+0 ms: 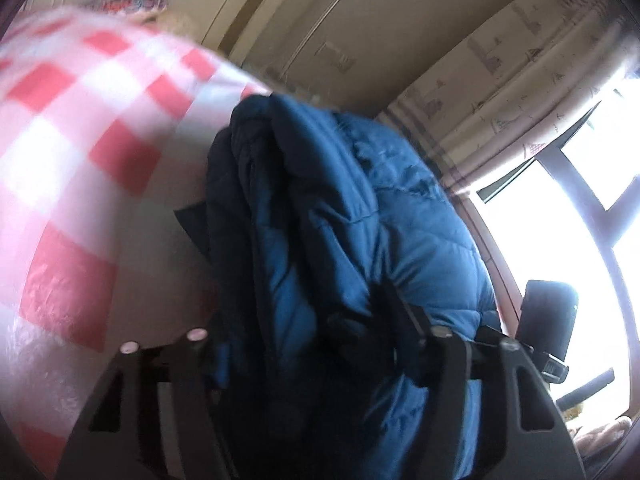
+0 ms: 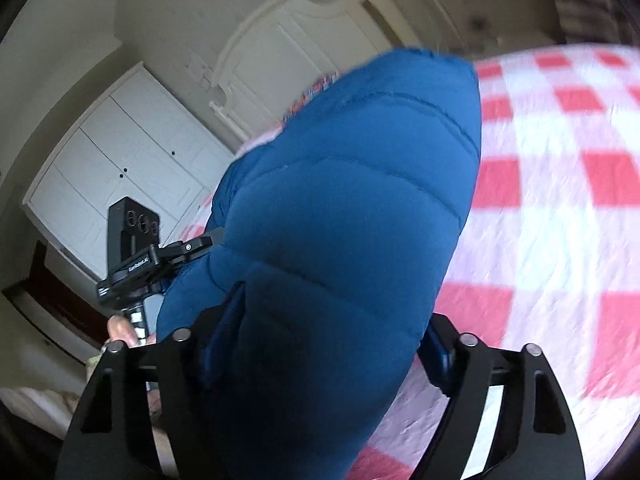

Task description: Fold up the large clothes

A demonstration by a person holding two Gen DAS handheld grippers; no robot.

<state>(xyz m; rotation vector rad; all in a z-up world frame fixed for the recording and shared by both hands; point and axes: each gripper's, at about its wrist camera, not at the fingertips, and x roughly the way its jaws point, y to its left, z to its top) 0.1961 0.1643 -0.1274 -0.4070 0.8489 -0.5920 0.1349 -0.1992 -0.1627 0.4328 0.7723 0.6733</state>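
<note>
Meanwhile both claws clench the blue puffer jacket [image 2: 340,220], its long axis running up-frame from right claw [image 2: 320,344] and left claw [image 1: 320,344] over the checked bed [image 2: 560,200].

The blue puffer jacket [image 1: 360,240] buries my left fingertips, so I cannot tell their grip; the checked bedspread [image 1: 80,140] is smeared by blur.

At the bottom of the left wrist view, the left tongs [image 1: 320,344] are clamped on a thick bunch of the blue jacket [image 1: 344,208]. At the bottom of the right wrist view, the right tongs [image 2: 320,344] grip a puffy fold of it. A person's hand [image 2: 122,330] at lower left holds the other tool's handle.
</note>
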